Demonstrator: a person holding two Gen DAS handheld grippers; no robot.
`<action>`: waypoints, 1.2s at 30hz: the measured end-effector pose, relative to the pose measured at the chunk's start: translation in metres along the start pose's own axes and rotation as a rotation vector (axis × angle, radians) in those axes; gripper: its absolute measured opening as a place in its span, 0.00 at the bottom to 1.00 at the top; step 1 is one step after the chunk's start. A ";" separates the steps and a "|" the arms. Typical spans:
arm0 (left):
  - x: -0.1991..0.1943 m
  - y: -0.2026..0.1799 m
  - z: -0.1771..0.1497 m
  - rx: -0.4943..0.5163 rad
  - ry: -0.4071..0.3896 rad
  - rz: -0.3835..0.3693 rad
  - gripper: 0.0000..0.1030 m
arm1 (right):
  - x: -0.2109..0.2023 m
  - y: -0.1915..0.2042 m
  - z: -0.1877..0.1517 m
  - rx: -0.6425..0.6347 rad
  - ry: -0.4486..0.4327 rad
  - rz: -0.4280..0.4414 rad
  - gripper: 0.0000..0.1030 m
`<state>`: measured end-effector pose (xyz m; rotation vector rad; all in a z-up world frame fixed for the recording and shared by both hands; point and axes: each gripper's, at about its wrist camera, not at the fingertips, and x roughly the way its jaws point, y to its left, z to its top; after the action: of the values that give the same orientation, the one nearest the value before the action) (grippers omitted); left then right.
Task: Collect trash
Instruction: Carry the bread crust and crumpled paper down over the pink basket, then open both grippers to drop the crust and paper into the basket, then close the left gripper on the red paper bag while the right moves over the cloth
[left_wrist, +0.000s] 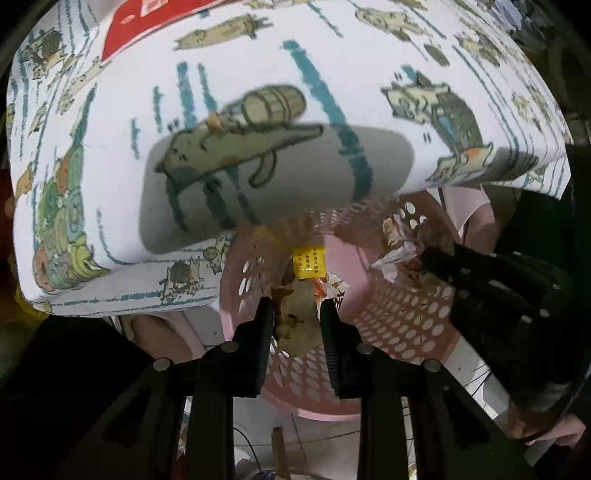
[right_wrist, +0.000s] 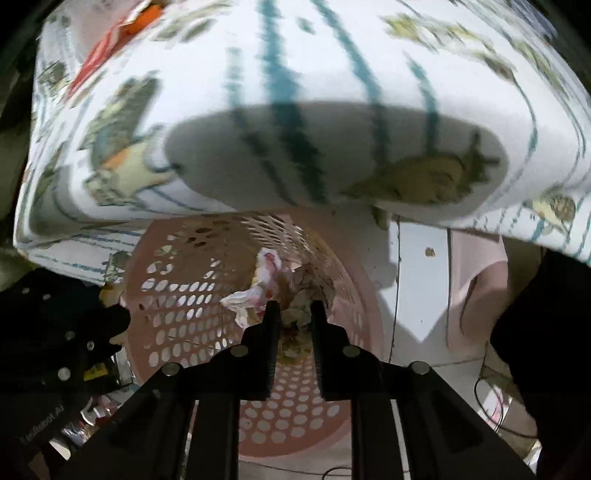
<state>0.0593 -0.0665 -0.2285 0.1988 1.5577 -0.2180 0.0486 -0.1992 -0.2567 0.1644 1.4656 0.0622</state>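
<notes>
Both grippers point down into a pink perforated basket (left_wrist: 406, 332) (right_wrist: 184, 295) standing on the floor beside the table. My left gripper (left_wrist: 296, 302) is shut on a brown crumpled wad (left_wrist: 295, 328) just over the basket's mouth. Deeper inside lie a yellow packet (left_wrist: 308, 264) and a red-printed wrapper (left_wrist: 323, 286). My right gripper (right_wrist: 295, 305) has a greyish crumpled paper wad (right_wrist: 295, 321) filling the gap between its fingers, and a white-and-red wrapper (right_wrist: 258, 291) hangs at its left fingertip. In the left wrist view the right gripper's body (left_wrist: 487, 284) enters from the right with that trash at its tip.
A table under a white cartoon-print cloth (left_wrist: 110, 147) (right_wrist: 295, 55) overhangs the basket's far side. A red card (left_wrist: 147, 26) lies on it. Pink clothing of a person (right_wrist: 476, 280) is at the right. Cables (right_wrist: 491, 398) run over the white tiled floor.
</notes>
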 end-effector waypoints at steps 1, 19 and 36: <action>0.003 -0.001 0.000 0.004 0.005 0.000 0.24 | 0.002 -0.003 0.000 0.018 0.011 0.008 0.18; 0.008 -0.002 -0.001 0.020 0.052 0.092 0.66 | -0.010 0.003 0.002 0.008 -0.016 0.015 0.32; -0.080 0.042 0.011 -0.078 -0.127 0.033 0.67 | -0.134 0.018 0.019 -0.026 -0.373 0.022 0.47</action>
<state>0.0806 -0.0274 -0.1487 0.1462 1.4326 -0.1407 0.0541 -0.2013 -0.1202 0.1611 1.0903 0.0645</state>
